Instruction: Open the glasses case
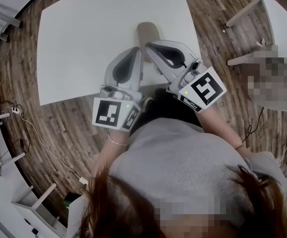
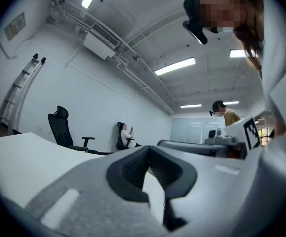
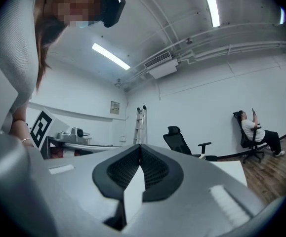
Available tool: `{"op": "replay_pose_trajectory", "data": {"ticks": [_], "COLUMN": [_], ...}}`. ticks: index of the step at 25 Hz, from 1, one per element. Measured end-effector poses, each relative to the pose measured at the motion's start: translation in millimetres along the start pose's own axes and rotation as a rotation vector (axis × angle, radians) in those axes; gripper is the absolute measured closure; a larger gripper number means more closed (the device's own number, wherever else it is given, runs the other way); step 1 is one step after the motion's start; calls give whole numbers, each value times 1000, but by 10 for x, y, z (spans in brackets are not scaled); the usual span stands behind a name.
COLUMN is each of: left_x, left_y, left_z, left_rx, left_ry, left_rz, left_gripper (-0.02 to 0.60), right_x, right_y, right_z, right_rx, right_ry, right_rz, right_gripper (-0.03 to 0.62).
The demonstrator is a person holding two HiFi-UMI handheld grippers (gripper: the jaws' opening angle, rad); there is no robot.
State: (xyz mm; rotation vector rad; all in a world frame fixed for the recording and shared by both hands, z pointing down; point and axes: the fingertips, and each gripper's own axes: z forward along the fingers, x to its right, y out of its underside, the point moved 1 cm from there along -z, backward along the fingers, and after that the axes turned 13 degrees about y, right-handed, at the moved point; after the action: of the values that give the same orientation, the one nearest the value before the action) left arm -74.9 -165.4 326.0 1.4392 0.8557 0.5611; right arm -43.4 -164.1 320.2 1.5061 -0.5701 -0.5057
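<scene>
Two grippers are held side by side over the near edge of a white table (image 1: 84,48), both pointing across it. The left gripper (image 1: 136,51) has its jaws pressed together at the tips. Its own view shows only a thin sliver of light behind the dark ribbed pads (image 2: 133,169) and nothing caught between them. The right gripper (image 1: 149,46) is likewise closed tip to tip and empty, and its pads (image 3: 155,169) meet in a point. The two sets of tips sit just beside each other, and the square-marked cubes face up toward the head camera. The glasses case (image 1: 148,32), a rounded taupe oblong, lies flat on the table just beyond the right gripper's tips. Its near end is hidden behind them, and neither gripper touches it. It appears closed, though no seam can be made out. Neither gripper view shows the case. Both look level across the room toward a black office chair (image 2: 59,127), a ladder (image 3: 139,125) leaning on the wall, and a seated person (image 3: 254,132). A wooden floor (image 1: 49,133) surrounds the table.
</scene>
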Motion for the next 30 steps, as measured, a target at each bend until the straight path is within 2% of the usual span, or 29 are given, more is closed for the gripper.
{"op": "replay_pose_trajectory", "data": {"ticks": [8, 12, 23, 26, 30], "left_x": [466, 777, 2434, 2877, 3271], "left_y": [-191, -156, 253, 240, 119], "left_z": [-180, -362, -799, -998, -1193], "left_rx": [23, 20, 17, 13, 35], "left_ry": [25, 0, -85, -109, -132], "left_rz": [75, 77, 80, 89, 135], "left_gripper": [579, 580, 580, 580, 580], "right_x": [-279, -487, -851, -1042, -1245], "right_y": [-206, -261, -153, -227, -339], "right_z": [-417, -717, -2440, -2847, -3224], "right_rx": [38, 48, 16, 10, 30], "right_ry": [-11, -21, 6, 3, -10], "right_rz": [-47, -52, -48, -63, -71], "right_gripper": [589, 589, 589, 589, 589]}}
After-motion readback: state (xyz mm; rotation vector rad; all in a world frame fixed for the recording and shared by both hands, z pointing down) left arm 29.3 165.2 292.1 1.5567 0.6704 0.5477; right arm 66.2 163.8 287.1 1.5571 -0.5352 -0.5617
